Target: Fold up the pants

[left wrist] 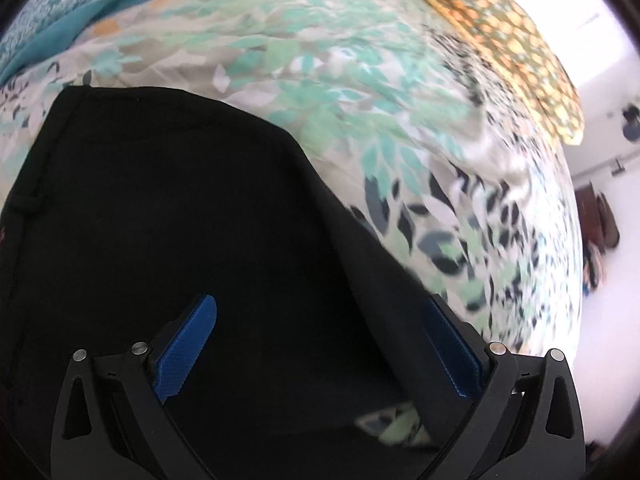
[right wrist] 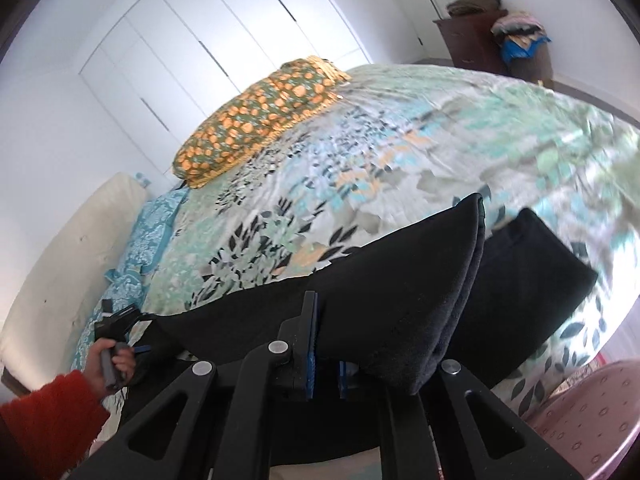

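Observation:
The black pants (left wrist: 160,200) lie on the leaf-patterned bedspread (left wrist: 360,100). My left gripper (left wrist: 320,320) hovers over them, open, its blue pads (left wrist: 192,344) wide apart with nothing pinched. In the right wrist view my right gripper (right wrist: 328,340) is shut on a folded edge of the pants (right wrist: 400,280). That edge is lifted off the bed and drapes over the right finger, hiding it. Another part of the pants (right wrist: 532,272) lies flat behind the fold. A hand in a red sleeve (right wrist: 48,412) holds the left gripper (right wrist: 120,320) at the pants' far end.
An orange-dotted pillow (right wrist: 256,120) lies at the head of the bed, and a teal patterned cloth (right wrist: 148,232) lies along its left side. White wardrobe doors (right wrist: 200,40) stand behind. A brown dresser (right wrist: 468,40) with piled cloth is at the back right. A pink patterned surface (right wrist: 580,412) is at the lower right.

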Demonstrator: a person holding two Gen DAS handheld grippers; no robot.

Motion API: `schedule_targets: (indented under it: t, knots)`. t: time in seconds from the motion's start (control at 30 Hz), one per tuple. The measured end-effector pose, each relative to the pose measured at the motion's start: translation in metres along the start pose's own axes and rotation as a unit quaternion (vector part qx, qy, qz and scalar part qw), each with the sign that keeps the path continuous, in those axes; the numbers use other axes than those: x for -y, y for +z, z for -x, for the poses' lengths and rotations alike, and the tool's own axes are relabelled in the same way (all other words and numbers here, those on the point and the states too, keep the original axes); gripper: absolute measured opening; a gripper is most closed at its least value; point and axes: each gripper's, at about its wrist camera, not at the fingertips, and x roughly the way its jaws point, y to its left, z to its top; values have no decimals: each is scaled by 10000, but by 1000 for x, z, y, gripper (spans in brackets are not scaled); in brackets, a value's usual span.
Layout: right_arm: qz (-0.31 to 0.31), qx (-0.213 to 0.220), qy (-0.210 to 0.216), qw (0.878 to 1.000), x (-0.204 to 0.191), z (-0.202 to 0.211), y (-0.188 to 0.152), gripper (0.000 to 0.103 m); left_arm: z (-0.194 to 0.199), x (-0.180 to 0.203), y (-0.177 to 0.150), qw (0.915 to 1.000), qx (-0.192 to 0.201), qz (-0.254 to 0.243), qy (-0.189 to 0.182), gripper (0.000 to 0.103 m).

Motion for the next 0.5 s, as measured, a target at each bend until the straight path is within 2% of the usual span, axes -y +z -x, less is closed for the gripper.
schedule_targets:
  t: [0.07,0.13,0.2,0.23,0.27,0.3,0.33,0.37,0.43,0.5]
  knots:
    - [158,-6,127,9998,-4,6,4,8,-5,2,6,10000,14,77,37,101]
    - [344,-11,368,9987,-7,14,8,8,-9,5,11,9999,4,113,42,97]
    - [492,27,583,9971,-8,24,12,8,-15,6,16,9998,-117,174,13,71]
    - [549,58,684,9961,-8,29,14,8,-18,5,16,9995,-213,225,-53,65]
    - [598,83,757,9953,-7,35,17,8,-22,4,16,9990,-304,300,-149,52]
    - [613,90,804,9948,-4,40,20,8,-23,3,15,9986,-338,359,-213,24]
    - [595,86,815,9949,-1,43,24,8,-22,2,14,9983,-337,380,-278,8]
    - [561,64,740,9957,4,43,29,8,-19,3,12,9982,-302,389,-348,5]
    - [467,-101,425,9980,19,32,41,8,-1,9,11,9983,-55,292,-499,5]
    - [343,-182,271,9989,33,12,57,8,30,21,11,9977,251,62,-631,5]
